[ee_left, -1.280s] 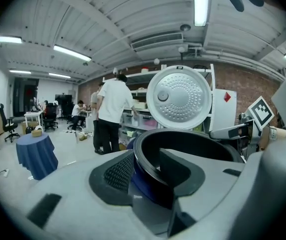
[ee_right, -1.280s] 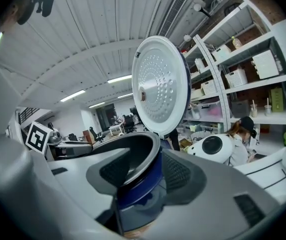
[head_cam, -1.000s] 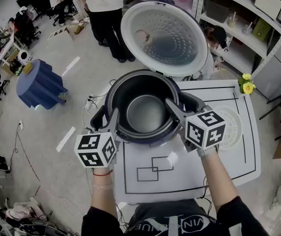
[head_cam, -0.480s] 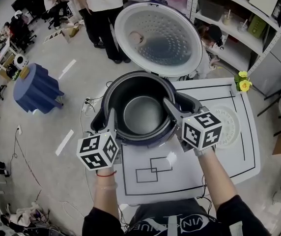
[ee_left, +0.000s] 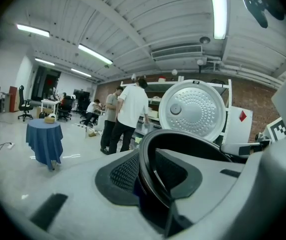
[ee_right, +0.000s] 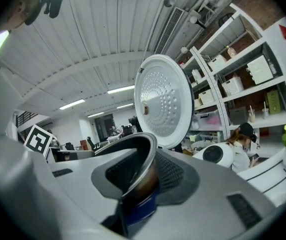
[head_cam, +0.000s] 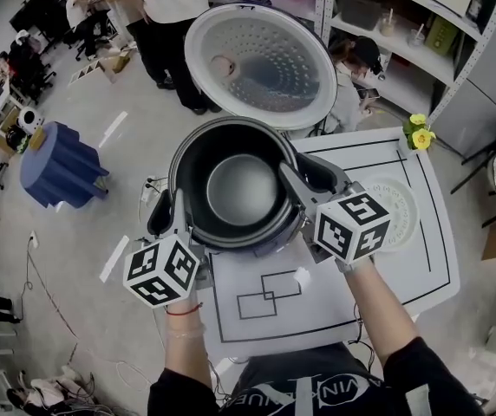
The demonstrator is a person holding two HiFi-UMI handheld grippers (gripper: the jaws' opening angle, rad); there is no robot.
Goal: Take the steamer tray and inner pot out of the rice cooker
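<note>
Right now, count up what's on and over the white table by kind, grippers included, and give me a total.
rice cooker, lid up: 1
inner pot: 1
steamer tray: 1
yellow flower bunch: 1
grippers: 2, the left gripper and right gripper, jaws closing with the inner pot's rim between them
total: 6

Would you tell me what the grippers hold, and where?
Closing on the inner pot's rim: left gripper at its left edge, right gripper at its right edge.
</note>
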